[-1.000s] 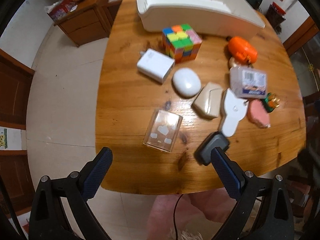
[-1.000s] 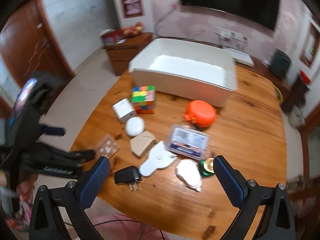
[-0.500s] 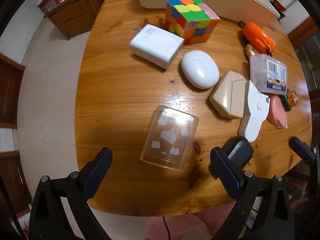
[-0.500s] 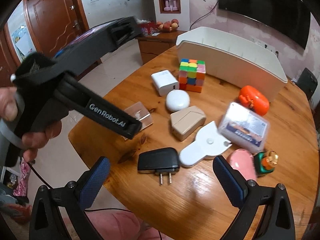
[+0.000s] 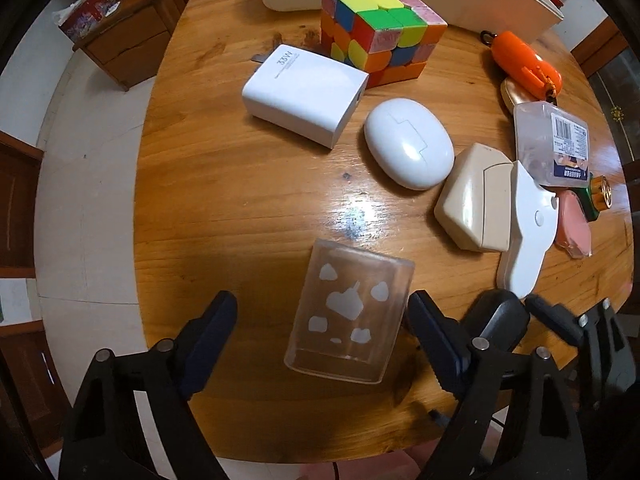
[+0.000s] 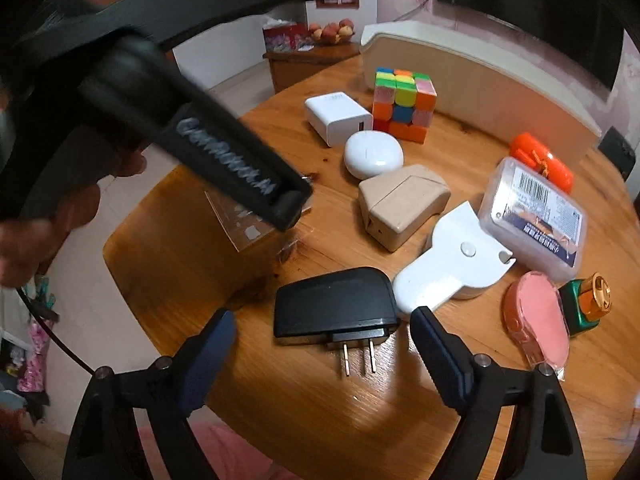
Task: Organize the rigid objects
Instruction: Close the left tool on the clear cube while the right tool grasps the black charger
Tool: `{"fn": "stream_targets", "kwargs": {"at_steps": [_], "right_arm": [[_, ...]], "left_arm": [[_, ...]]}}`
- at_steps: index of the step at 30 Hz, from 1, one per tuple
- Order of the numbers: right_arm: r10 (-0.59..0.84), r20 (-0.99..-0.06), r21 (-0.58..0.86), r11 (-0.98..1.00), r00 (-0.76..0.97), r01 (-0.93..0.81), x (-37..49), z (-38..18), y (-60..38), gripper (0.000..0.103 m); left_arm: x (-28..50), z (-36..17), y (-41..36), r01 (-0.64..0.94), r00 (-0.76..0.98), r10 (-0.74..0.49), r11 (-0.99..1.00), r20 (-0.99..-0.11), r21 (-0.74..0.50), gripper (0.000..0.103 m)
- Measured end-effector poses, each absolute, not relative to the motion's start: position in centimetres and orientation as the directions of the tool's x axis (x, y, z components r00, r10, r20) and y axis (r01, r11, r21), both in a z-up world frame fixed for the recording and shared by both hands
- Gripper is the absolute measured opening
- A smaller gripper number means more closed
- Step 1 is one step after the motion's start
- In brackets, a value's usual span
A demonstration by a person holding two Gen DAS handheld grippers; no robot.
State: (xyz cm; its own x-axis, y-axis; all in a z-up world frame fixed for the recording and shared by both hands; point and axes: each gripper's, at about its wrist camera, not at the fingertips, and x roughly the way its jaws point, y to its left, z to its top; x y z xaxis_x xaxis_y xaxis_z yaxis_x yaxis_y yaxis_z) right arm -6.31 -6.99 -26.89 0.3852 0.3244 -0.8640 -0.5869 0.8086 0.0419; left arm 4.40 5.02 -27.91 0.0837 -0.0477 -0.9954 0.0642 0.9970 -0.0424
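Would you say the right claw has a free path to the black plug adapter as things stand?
Probably yes. The right claw is open, and the black plug adapter lies just ahead between its fingers, prongs toward it. The white tape dispenser sits close by the adapter's right side, so that finger has little room.

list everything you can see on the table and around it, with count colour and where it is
clear box: 1, transparent with white shapes, near edge, between the left tongs' fingers
black charger: 1, black, near edge, prongs toward the right tongs
white charger: 1, white, beside the cube
puzzle cube: 1, multicolour, in front of the bin
earbud case: 1, white, table centre
beige box: 1, beige, right of centre
white flat gadget: 1, white, beside the beige box
labelled case: 1, clear, barcode on top, right side
orange case: 1, orange, far right
pink item: 1, pink, right edge
green-gold item: 1, beside the pink item
bin: 1, cream, far side
table: 1, round, wooden
side cabinet: 1, brown, beyond the table
left tongs: 1, black, open
right tongs: 1, black, open
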Motion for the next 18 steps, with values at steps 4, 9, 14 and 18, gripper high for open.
{"fn": "stream_targets", "kwargs": {"at_steps": [4, 9, 14, 18], "right_arm": [[0.334, -0.868, 0.053, 0.798, 0.367, -0.601, -6.6, -27.4, -6.4, 0.089], [0.336, -0.873, 0.063, 0.797, 0.355, -0.6, -6.1, -28.0, -5.3, 0.089], [0.34, -0.871, 0.072, 0.803, 0.354, -0.592, -5.6, -28.2, -4.6, 0.089], [0.332, -0.872, 0.074, 0.815, 0.359, -0.575, -4.8, -28.3, -4.2, 0.089]], "left_arm": [[4.9, -28.9, 5.4, 0.082, 0.066, -0.045, 0.996, -0.997, -0.039, 0.088], [5.4, -29.7, 5.3, 0.108, 0.044, -0.036, 0.994, -0.998, -0.031, 0.088], [5.4, -30.1, 5.1, 0.121, 0.041, -0.03, 0.992, -0.999, -0.024, 0.087], [5.1, -30.2, 5.1, 0.141, 0.04, -0.019, 0.99, -0.999, -0.013, 0.085]]}}
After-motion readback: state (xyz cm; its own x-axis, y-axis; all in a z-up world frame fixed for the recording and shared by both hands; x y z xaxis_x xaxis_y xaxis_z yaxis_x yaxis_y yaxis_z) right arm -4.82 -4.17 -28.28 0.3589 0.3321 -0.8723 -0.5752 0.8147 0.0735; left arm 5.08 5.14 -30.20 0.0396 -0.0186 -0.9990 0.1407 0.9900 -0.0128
